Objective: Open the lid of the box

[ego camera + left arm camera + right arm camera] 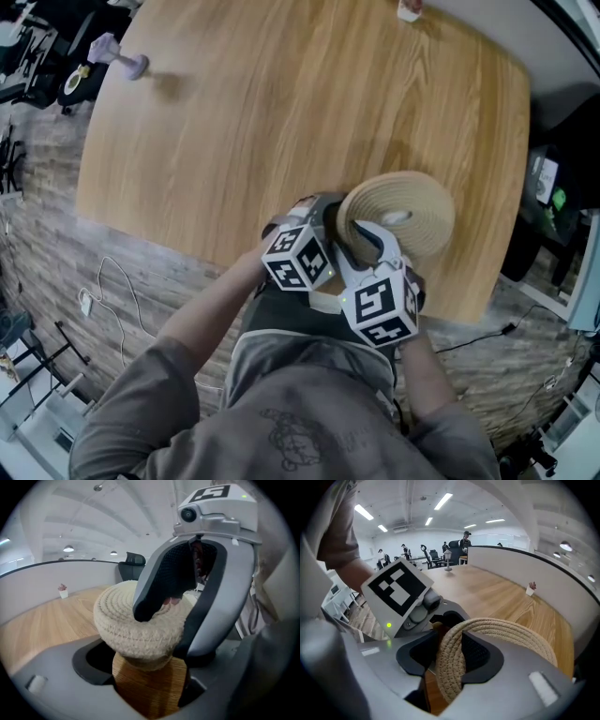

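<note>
- Right now I see the woven rope box (144, 662) near the front edge of the desk (281, 122), just in front of the person.
- My left tool (146, 671) is set wide, its jaws pressed against the box's body on both sides.
- My right tool (449, 654) pinches the rope rim of the lid (511, 632), one pad on each face.
- Both tools crowd close together at the box.

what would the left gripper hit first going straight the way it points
The woven box, already between its jaws; the right gripper, clamped on the lid, seems just beyond.
</note>
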